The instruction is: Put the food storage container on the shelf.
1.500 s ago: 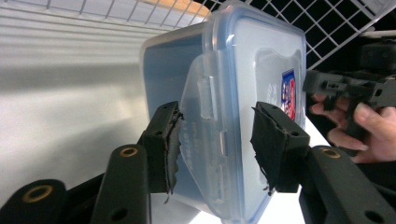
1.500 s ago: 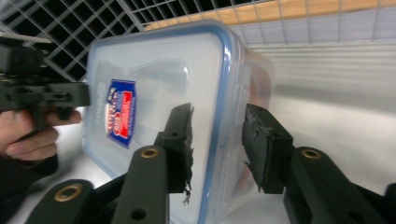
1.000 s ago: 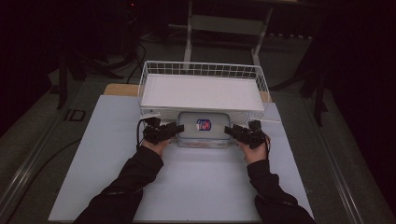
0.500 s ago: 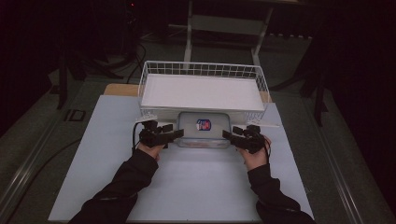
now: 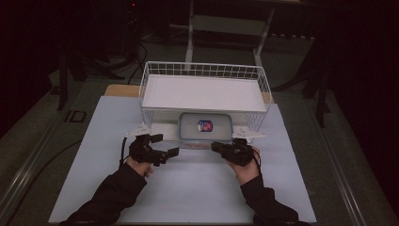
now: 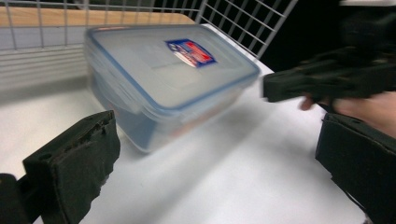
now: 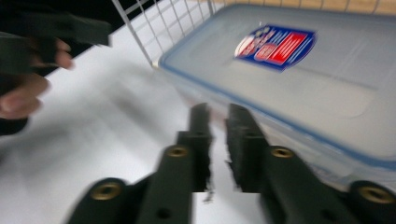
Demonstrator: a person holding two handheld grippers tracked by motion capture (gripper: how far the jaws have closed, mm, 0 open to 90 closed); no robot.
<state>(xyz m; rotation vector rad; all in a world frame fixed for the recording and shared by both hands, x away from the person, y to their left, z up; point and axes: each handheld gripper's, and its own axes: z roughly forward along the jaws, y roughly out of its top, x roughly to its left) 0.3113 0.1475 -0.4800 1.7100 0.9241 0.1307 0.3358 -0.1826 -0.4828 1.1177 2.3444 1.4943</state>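
Observation:
A clear plastic container (image 5: 205, 128) with a blue-rimmed lid and a red and blue label rests on the white sheet, right against the front of the wire basket (image 5: 202, 70). My left gripper (image 5: 165, 144) hovers off its front left corner; its jaws have just been opening and stand wide apart with nothing between them. In the left gripper view, the container (image 6: 168, 79) lies beyond the left gripper (image 6: 217, 135). My right gripper (image 5: 215, 146) sits off the front right corner; its jaws have just been closing and are shut on nothing. In the right gripper view, the container (image 7: 303, 79) lies just past the right gripper (image 7: 218, 112).
The white wire basket holds a flat white panel (image 5: 202, 92). A white sheet (image 5: 197, 188) covers the table toward the person. A wooden edge (image 5: 120, 90) shows behind the basket. Dark floor, cables and a metal frame (image 5: 226, 23) lie beyond.
Both hands have drawn back from the container's sides toward the person. The left jaws have spread open and the right jaws have come together. The container stays in place.

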